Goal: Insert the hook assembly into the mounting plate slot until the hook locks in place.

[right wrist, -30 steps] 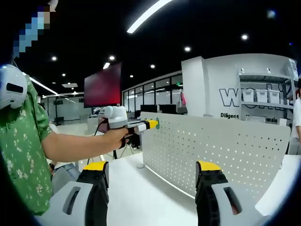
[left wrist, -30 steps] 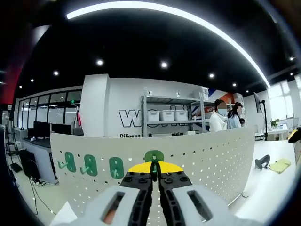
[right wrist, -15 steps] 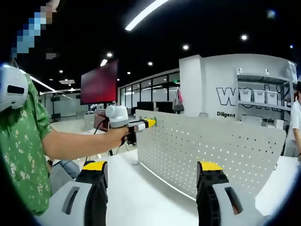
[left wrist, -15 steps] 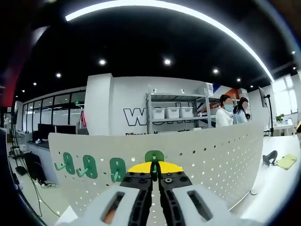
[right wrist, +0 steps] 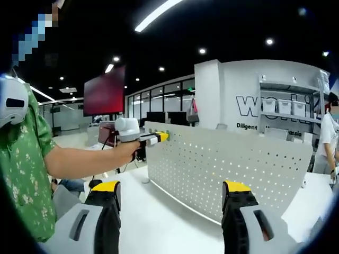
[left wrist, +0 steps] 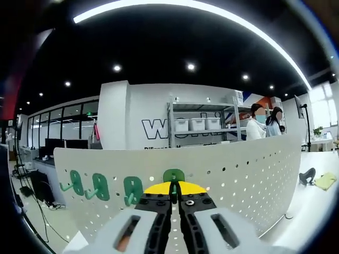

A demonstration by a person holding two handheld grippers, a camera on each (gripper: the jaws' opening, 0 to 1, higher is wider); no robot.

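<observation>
We are seeing the right gripper (right wrist: 170, 211) with jaws spread wide over the white table (right wrist: 164, 225); the left gripper (right wrist: 151, 138) is touching the pegboard (right wrist: 228, 172) top corner.

Upright mounting plate (right wrist: 233, 164) blocks from 12 to 3 o'clock; open white table (right wrist: 164, 222) lies toward 6, between the spread jaws

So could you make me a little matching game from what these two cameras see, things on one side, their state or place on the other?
Things:
1. left gripper
2. right gripper
3. three green hooks
4. pegboard

States:
a. standing upright on the white table
b. open, holding nothing
c. hanging in a row on the pegboard
d. shut on a green hook at the pegboard

Pairs: 1-d, 2-b, 3-c, 4-a
</observation>
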